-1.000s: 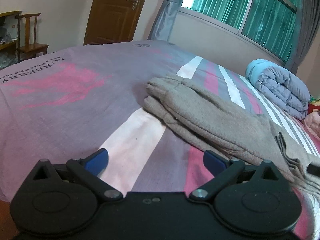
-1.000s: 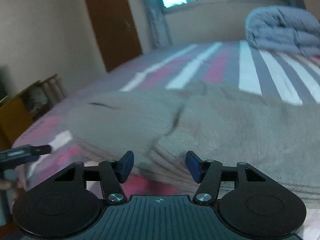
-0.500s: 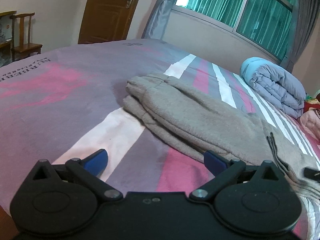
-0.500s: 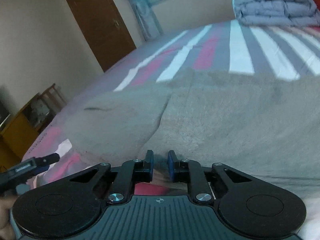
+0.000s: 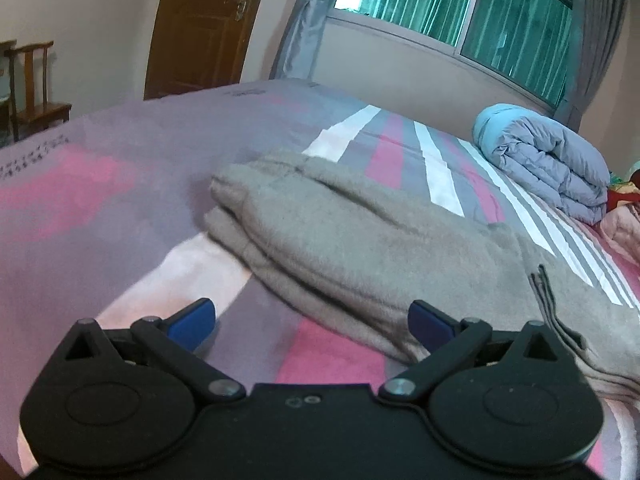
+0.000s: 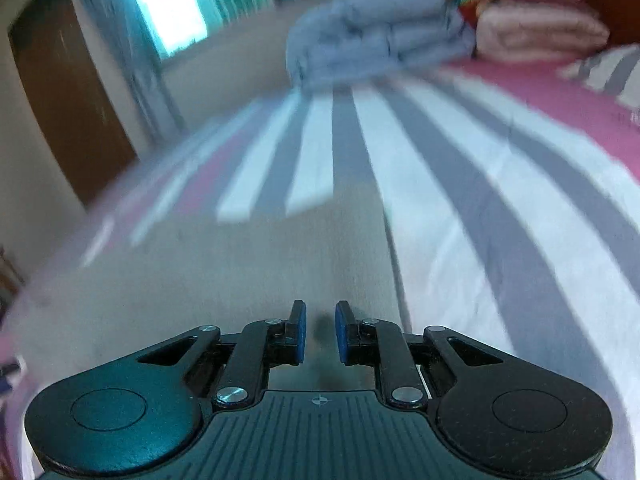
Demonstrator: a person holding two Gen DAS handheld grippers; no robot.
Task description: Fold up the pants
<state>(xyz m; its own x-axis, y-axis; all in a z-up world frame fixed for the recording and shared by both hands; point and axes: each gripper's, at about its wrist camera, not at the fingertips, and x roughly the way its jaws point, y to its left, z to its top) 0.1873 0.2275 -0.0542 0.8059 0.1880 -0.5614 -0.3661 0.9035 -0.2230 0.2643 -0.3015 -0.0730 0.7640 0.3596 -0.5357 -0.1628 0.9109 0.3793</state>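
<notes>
One pair of grey fleece pants (image 5: 360,248) lies on the bed (image 5: 100,208), running from the centre of the left wrist view down to its lower right edge. The fabric is thick and fuzzy, folded lengthwise so that one leg rests on the other, with the two stacked cuffs ending in rounded edges at centre left. At the lower right the cloth bunches into darker seamed layers, where the waist part seems to lie. In the right wrist view the same pants (image 6: 224,280) fill the lower left and centre as a smooth, blurred grey mass.

Left tool (image 5: 312,322), at the bottom of its view, has its blue pads spread wide; the right pad sits just over the near edge of the pants and the left one over the bedspread, neither pinching cloth. Right tool (image 6: 320,332) has its pads drawn close with a narrow gap, grey fabric showing between them; whether they truly clamp it I cannot tell.

The bedspread carries pink, white and grey stripes. A folded blue-grey quilt (image 5: 548,168) sits at the right of the left view, beneath a window with green curtains (image 5: 472,4). A brown door (image 5: 204,24) and a wooden chair (image 5: 32,92) stand at the upper left.
</notes>
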